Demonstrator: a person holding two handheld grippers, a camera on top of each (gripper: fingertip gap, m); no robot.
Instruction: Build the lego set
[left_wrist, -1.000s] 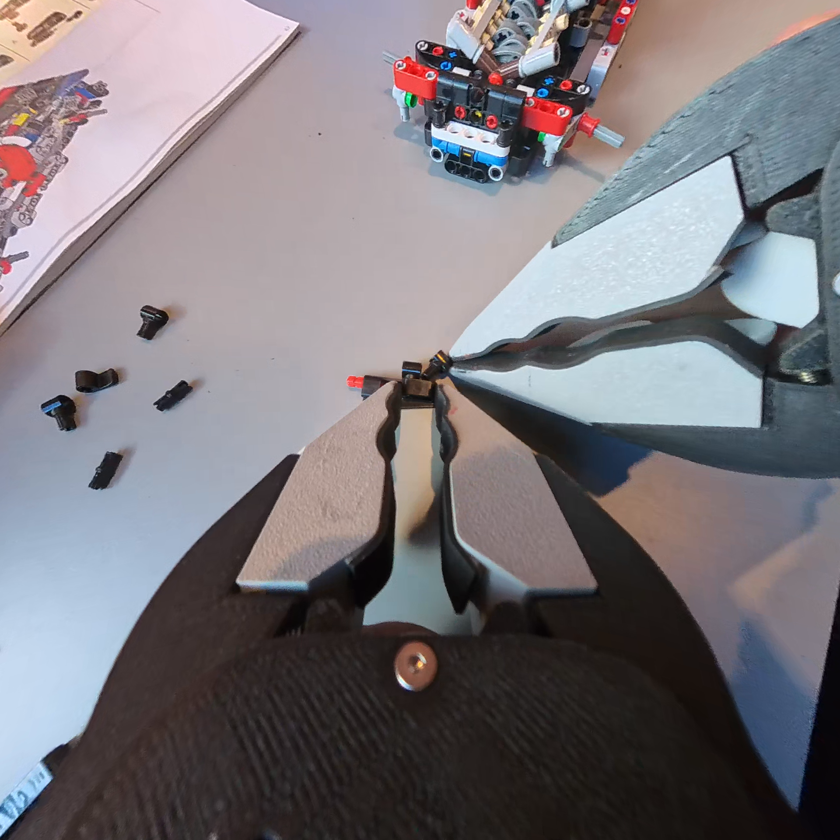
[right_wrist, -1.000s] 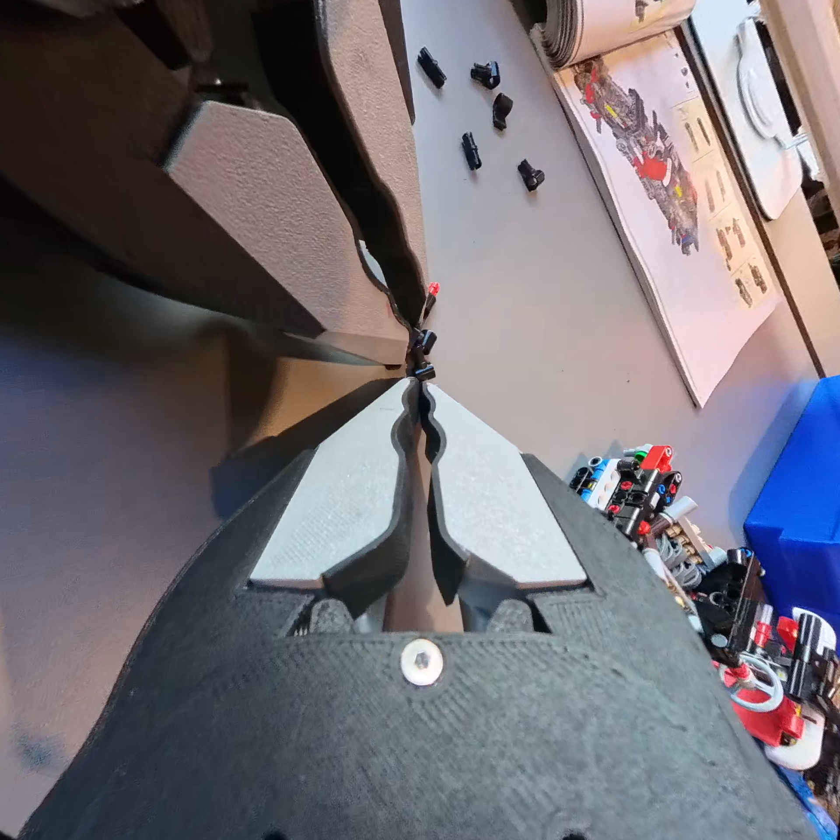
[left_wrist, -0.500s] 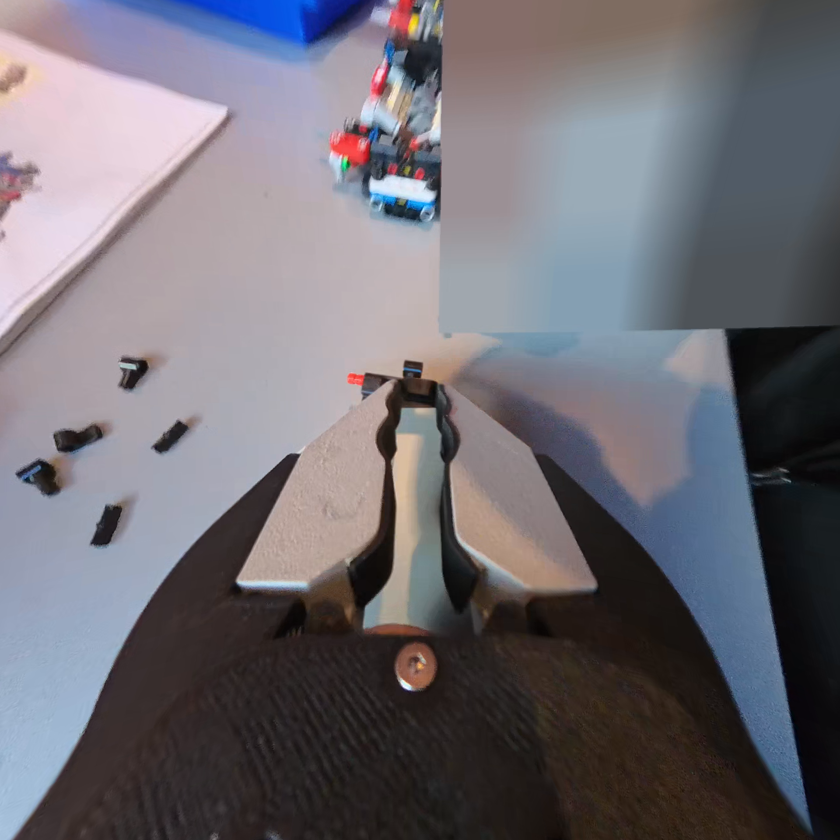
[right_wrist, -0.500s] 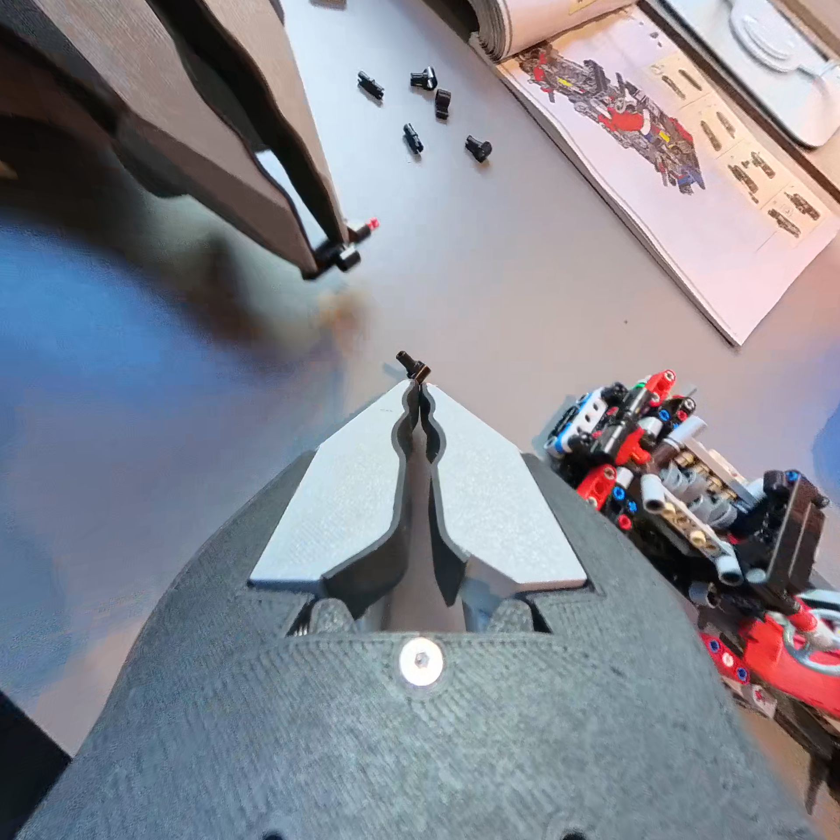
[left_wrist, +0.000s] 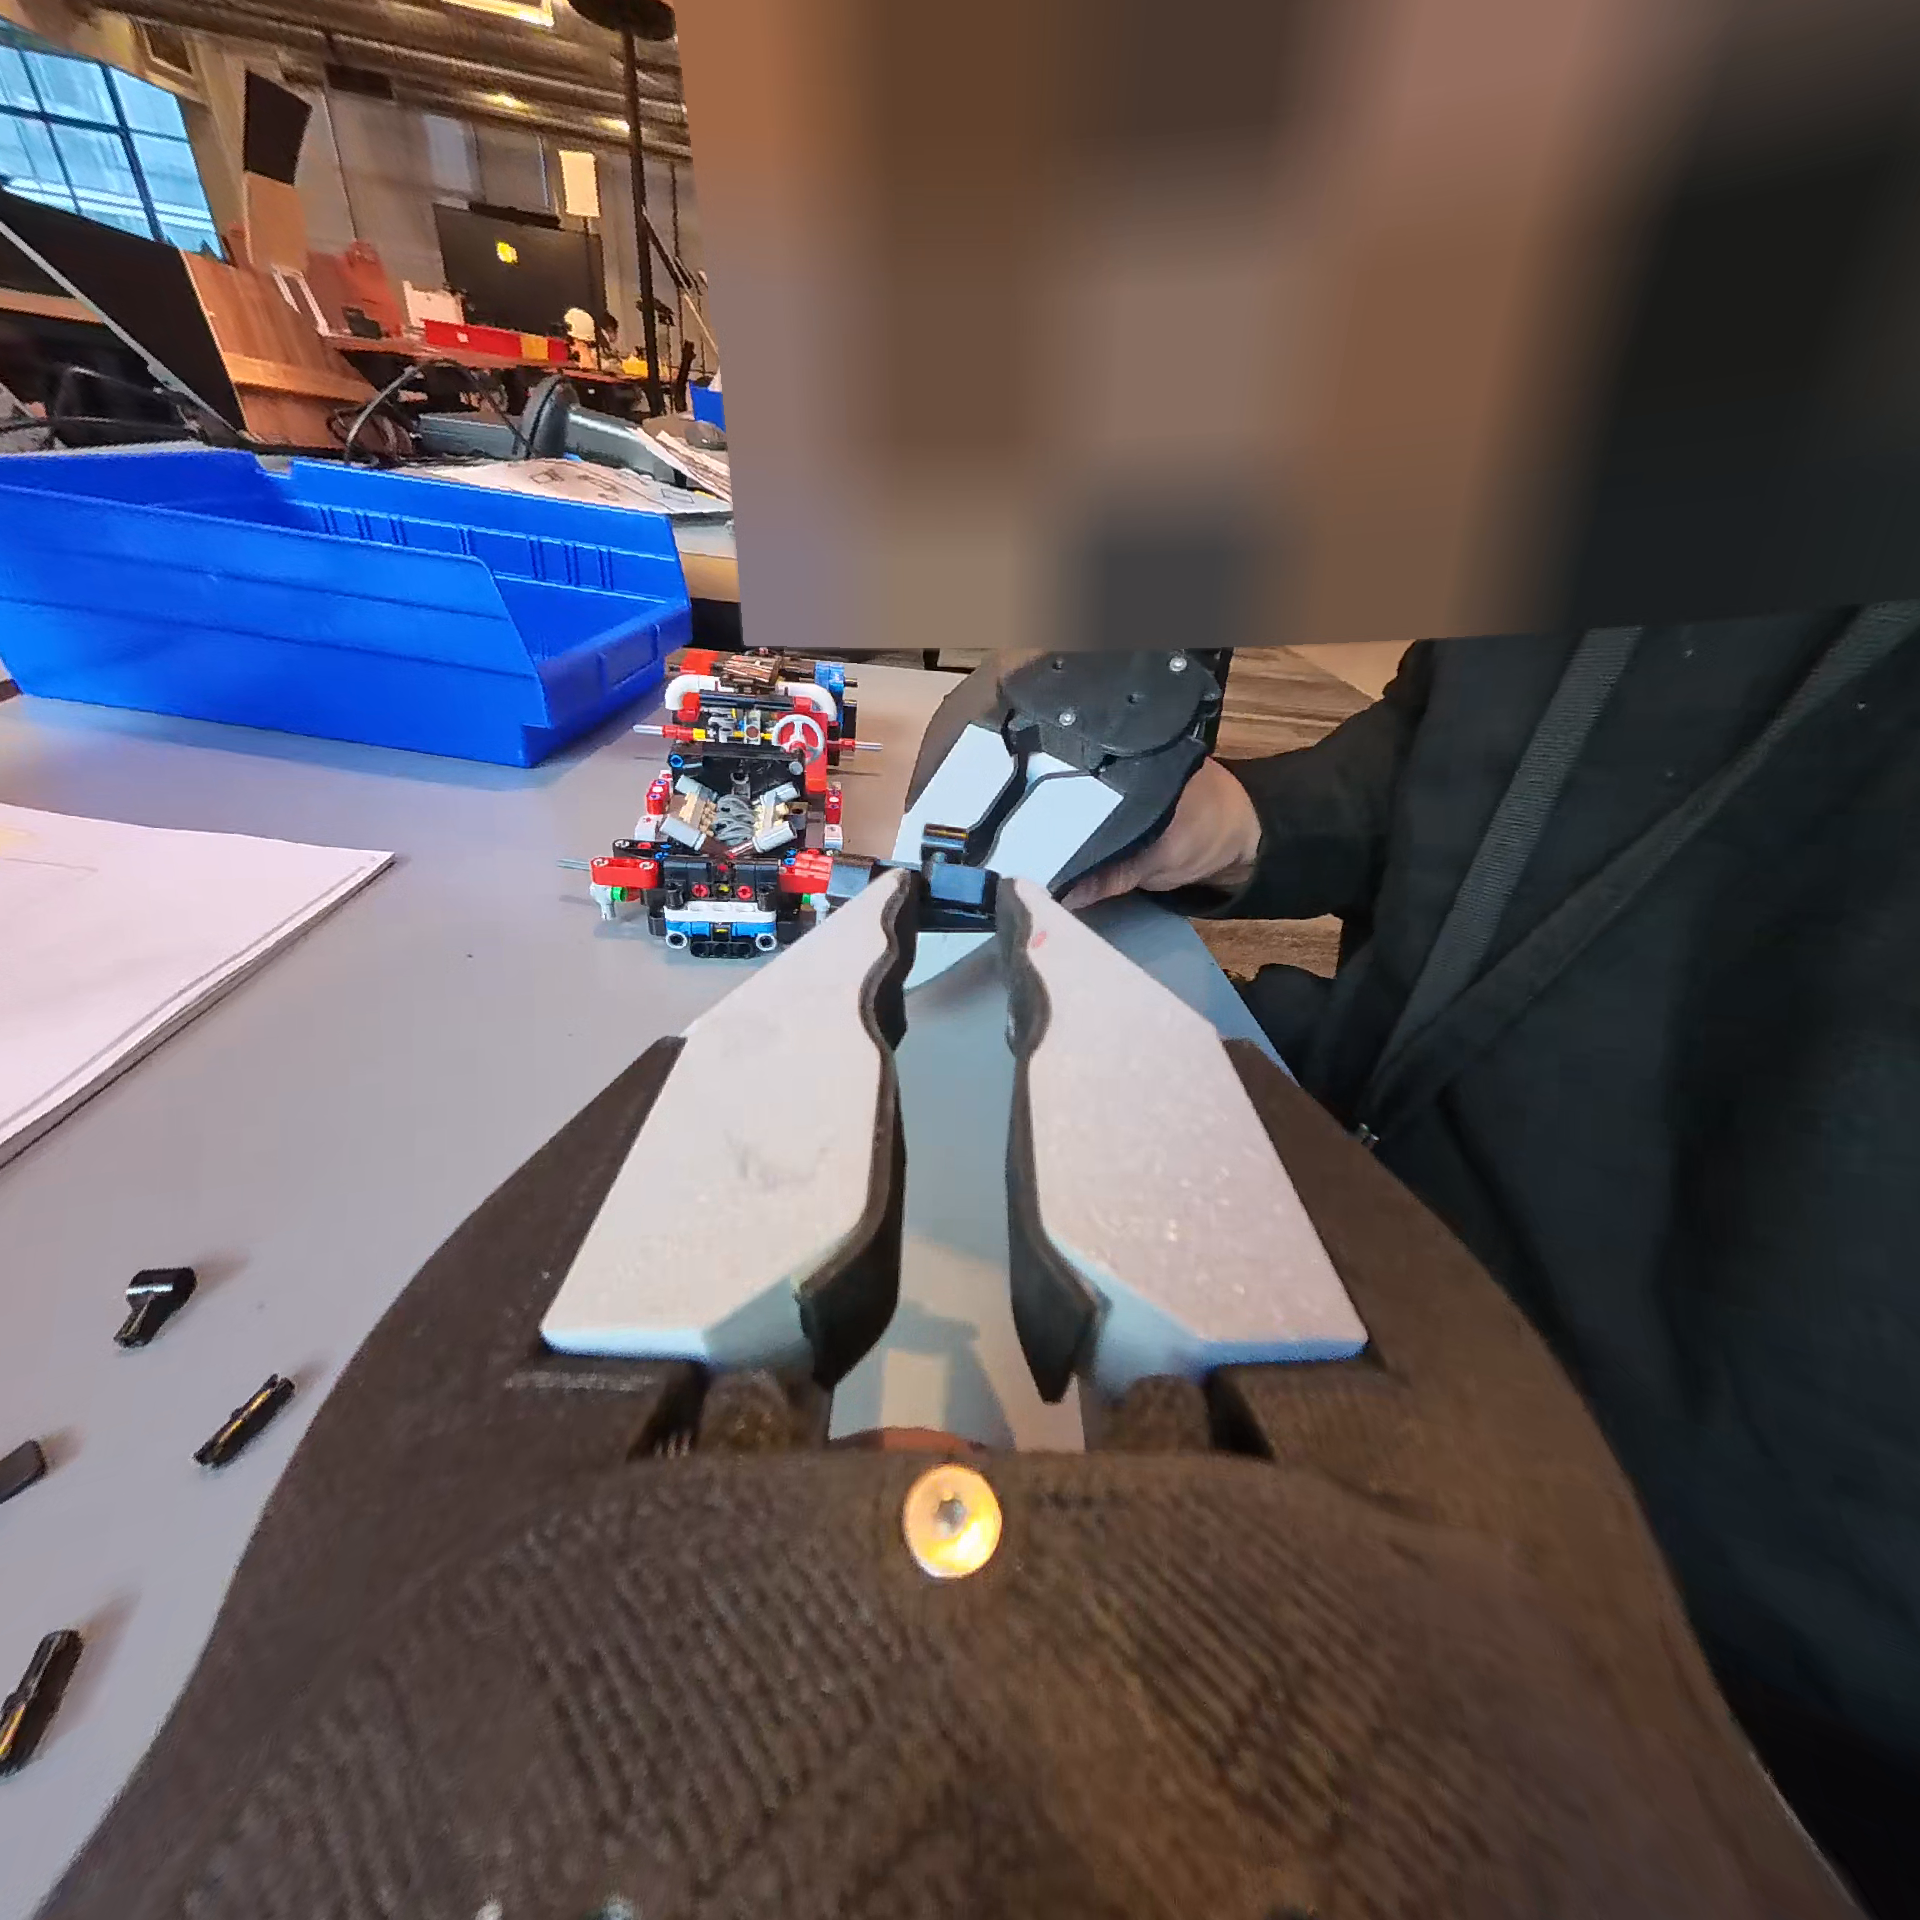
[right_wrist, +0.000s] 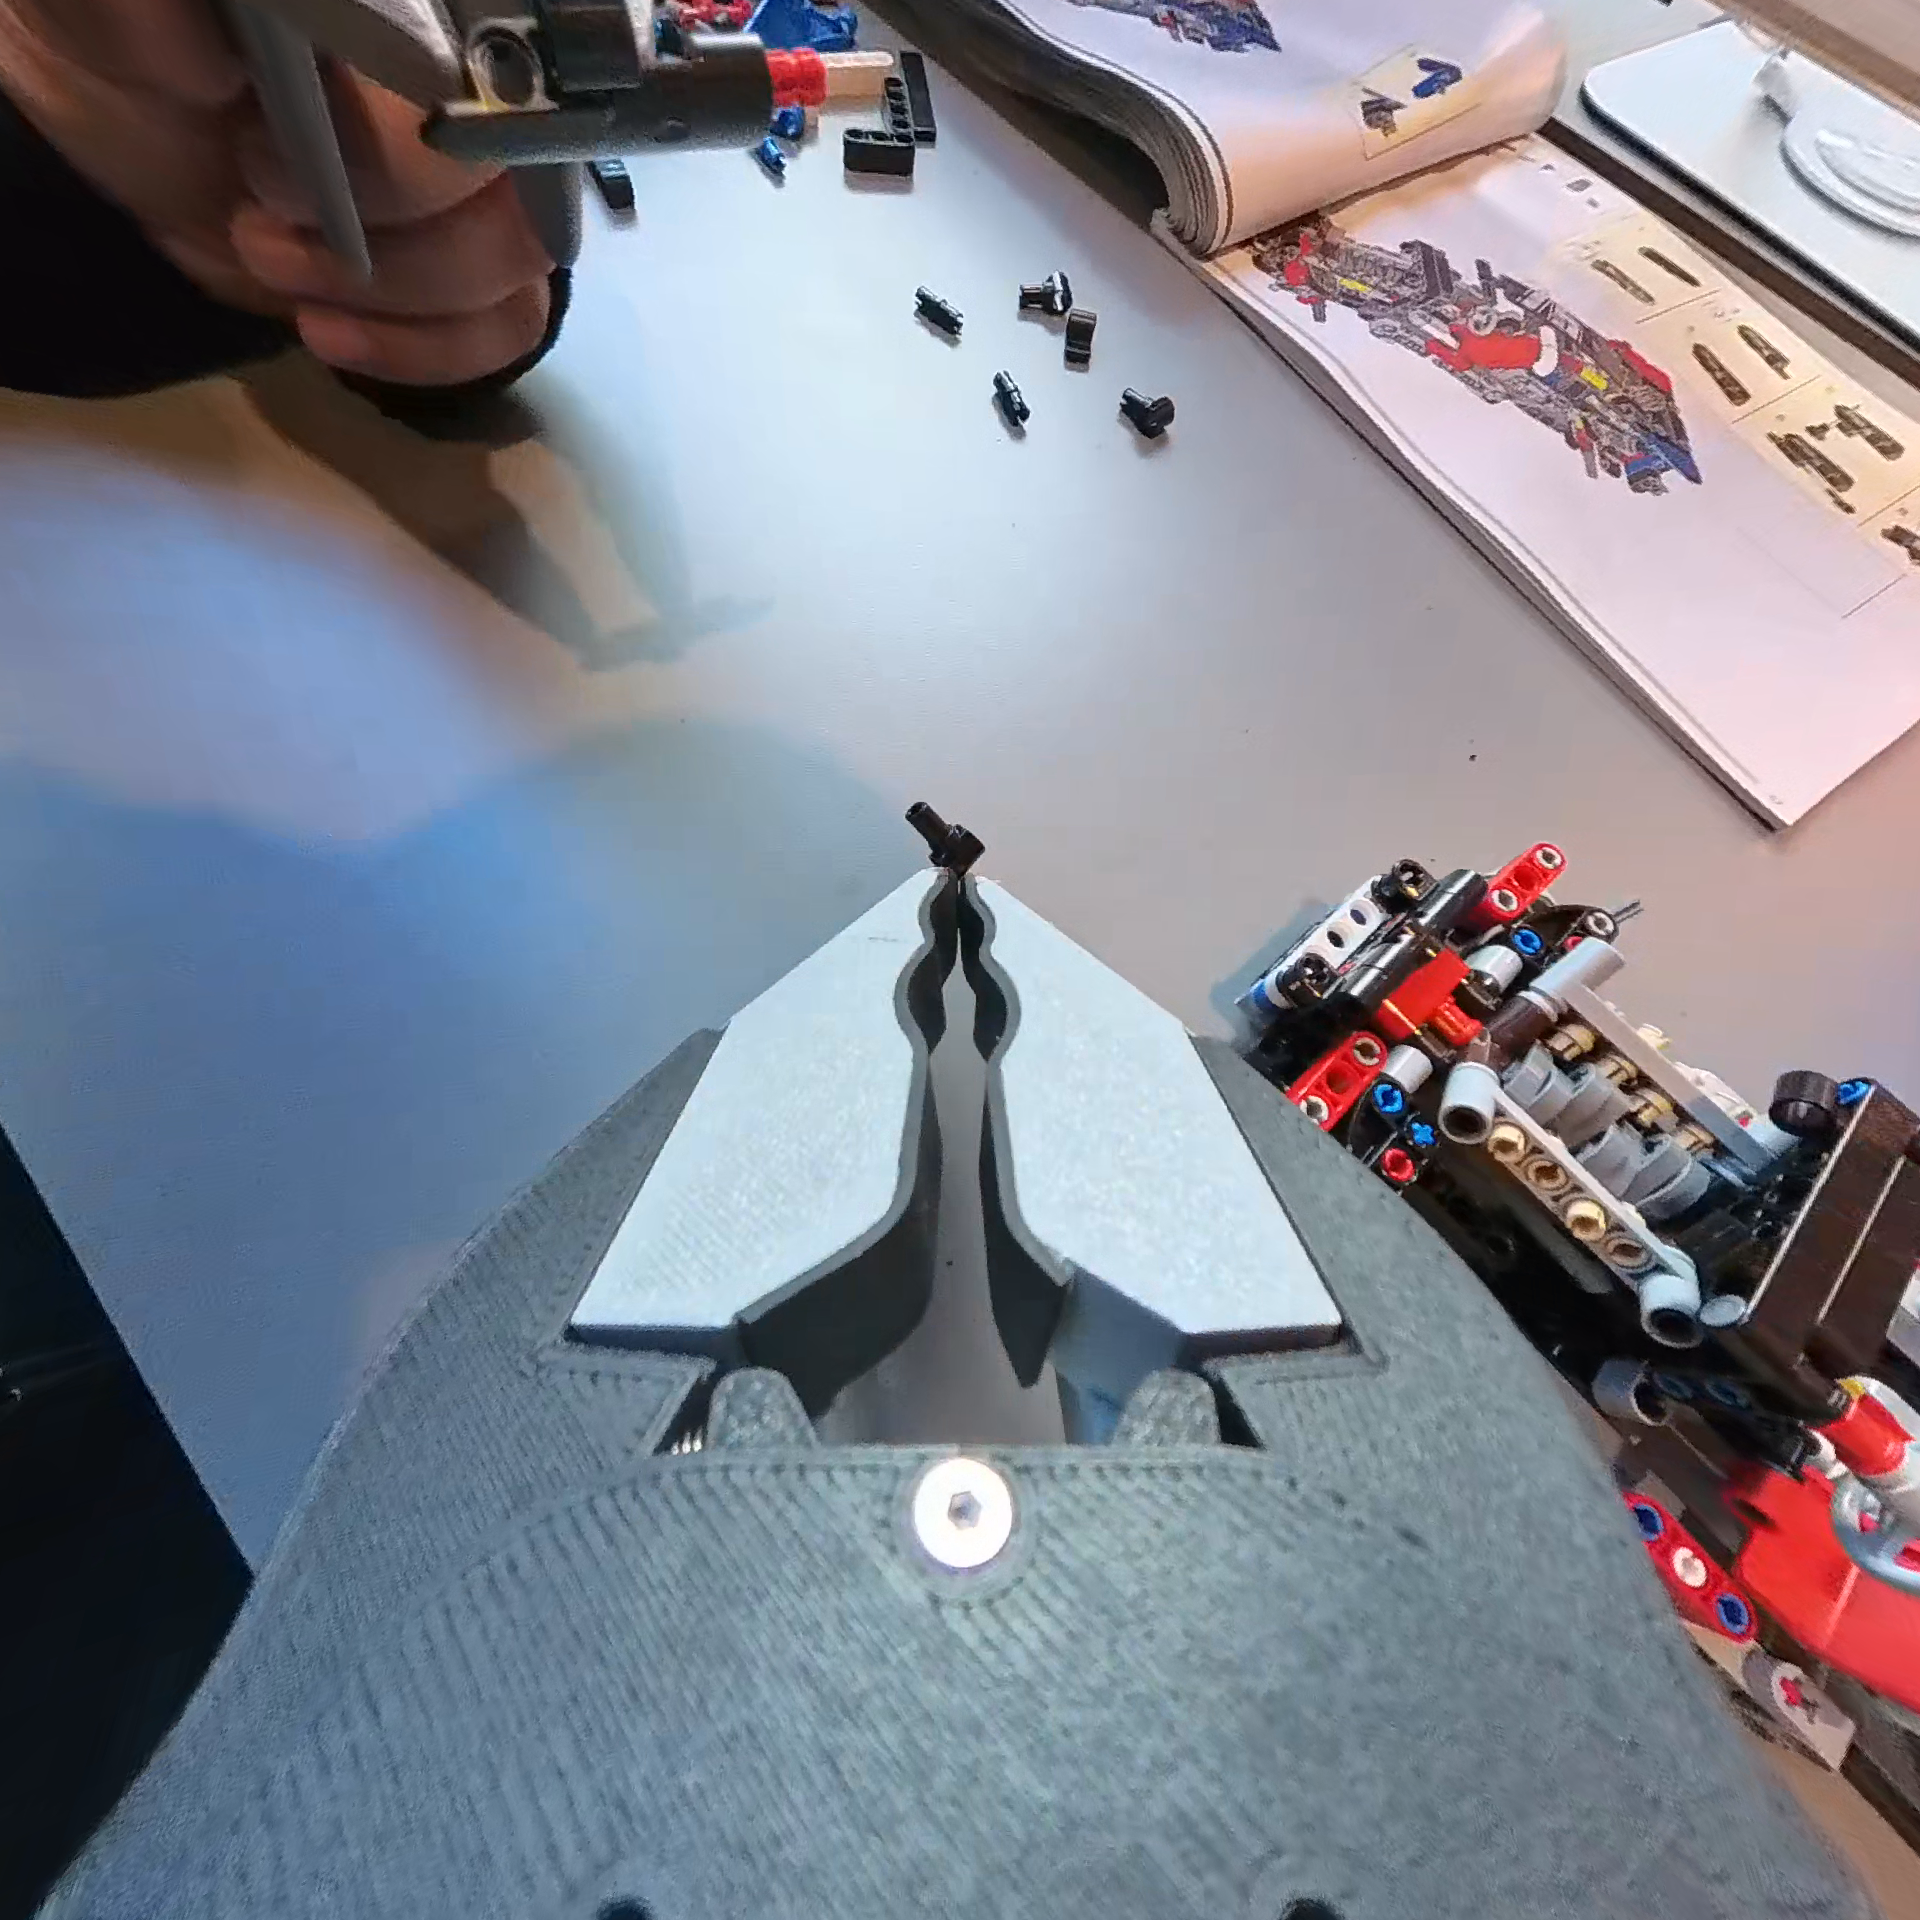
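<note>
Lego chassis (left_wrist: 732, 831) rests on the grey table (left_wrist: 436, 1039), beyond both grippers' fingertips.
Left gripper (left_wrist: 954, 896) clamps a black block; right gripper (right_wrist: 954, 871) pinches a black pin (right_wrist: 943, 834), apparently a connector.

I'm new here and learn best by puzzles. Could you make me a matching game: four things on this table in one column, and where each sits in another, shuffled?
1. black pin
2. small black assembly
3. blue bin
4. instruction booklet

a. lying open on the table
b. pinched at the right gripper's tips
c. behind the lego car
d. between the left gripper's tips

Pairs: 1-b, 2-d, 3-c, 4-a
</note>
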